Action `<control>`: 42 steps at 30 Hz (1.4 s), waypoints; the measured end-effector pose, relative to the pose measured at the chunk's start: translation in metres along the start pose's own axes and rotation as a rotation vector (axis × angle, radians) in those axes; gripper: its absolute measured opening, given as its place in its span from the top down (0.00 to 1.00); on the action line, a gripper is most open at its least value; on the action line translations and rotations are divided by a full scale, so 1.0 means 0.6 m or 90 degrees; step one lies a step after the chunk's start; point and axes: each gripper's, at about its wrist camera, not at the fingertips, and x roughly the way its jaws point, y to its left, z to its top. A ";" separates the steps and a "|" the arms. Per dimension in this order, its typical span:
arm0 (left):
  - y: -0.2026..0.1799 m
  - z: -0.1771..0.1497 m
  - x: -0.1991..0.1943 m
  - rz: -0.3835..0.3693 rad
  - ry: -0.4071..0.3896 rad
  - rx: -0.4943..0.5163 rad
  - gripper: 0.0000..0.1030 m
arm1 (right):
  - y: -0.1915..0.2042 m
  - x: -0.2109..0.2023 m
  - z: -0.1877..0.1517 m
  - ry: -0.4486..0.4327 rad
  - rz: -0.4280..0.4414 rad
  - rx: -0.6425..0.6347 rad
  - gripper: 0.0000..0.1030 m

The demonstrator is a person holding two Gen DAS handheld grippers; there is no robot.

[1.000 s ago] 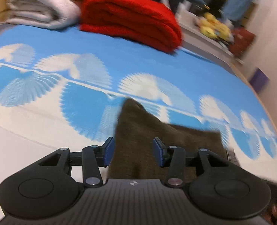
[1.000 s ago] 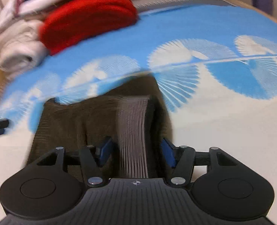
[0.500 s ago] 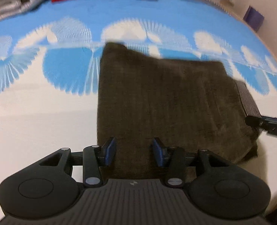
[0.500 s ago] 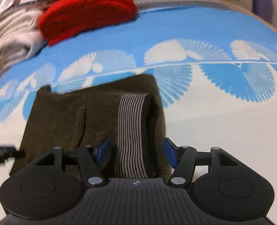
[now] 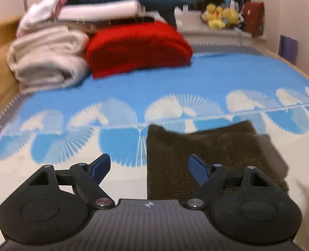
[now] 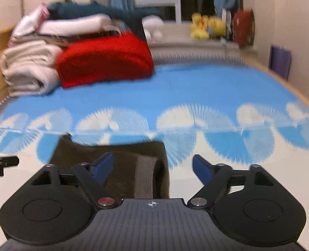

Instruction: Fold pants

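Nearest, the left hand-held gripper [image 5: 148, 165] and right hand-held gripper [image 6: 153, 166] have just been opening and hold nothing. Beyond them the pants [image 5: 206, 156] lie folded on the bed [image 5: 175, 79]. The fold looks finished; next comes withdrawing or smoothing.

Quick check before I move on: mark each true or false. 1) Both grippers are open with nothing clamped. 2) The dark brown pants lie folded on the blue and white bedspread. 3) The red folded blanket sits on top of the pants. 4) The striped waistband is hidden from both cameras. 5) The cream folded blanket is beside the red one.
1) True: the left gripper and right gripper have just been opening; nothing is between the pads.
2) True: the dark brown pants lie folded on the bedspread.
3) False: the red blanket lies well behind them.
4) False: the striped waistband shows in the right view.
5) True: the cream blanket touches the red one.
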 end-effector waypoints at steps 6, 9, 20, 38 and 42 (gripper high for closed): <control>-0.032 -0.038 -0.102 -0.029 -0.005 -0.041 0.00 | -0.005 -0.080 -0.030 -0.024 0.009 0.043 0.03; -0.053 -0.100 -0.101 -0.033 0.038 -0.057 0.00 | -0.001 -0.097 -0.051 -0.008 0.007 0.074 0.02; -0.041 -0.117 -0.041 -0.009 0.173 -0.118 0.01 | 0.032 -0.078 -0.082 0.085 -0.023 0.014 0.01; -0.065 -0.120 -0.004 -0.007 0.205 -0.084 0.01 | 0.064 -0.047 -0.088 0.159 -0.004 -0.031 0.01; -0.065 -0.120 -0.004 -0.012 0.206 -0.080 0.01 | 0.069 -0.044 -0.089 0.163 -0.007 -0.036 0.01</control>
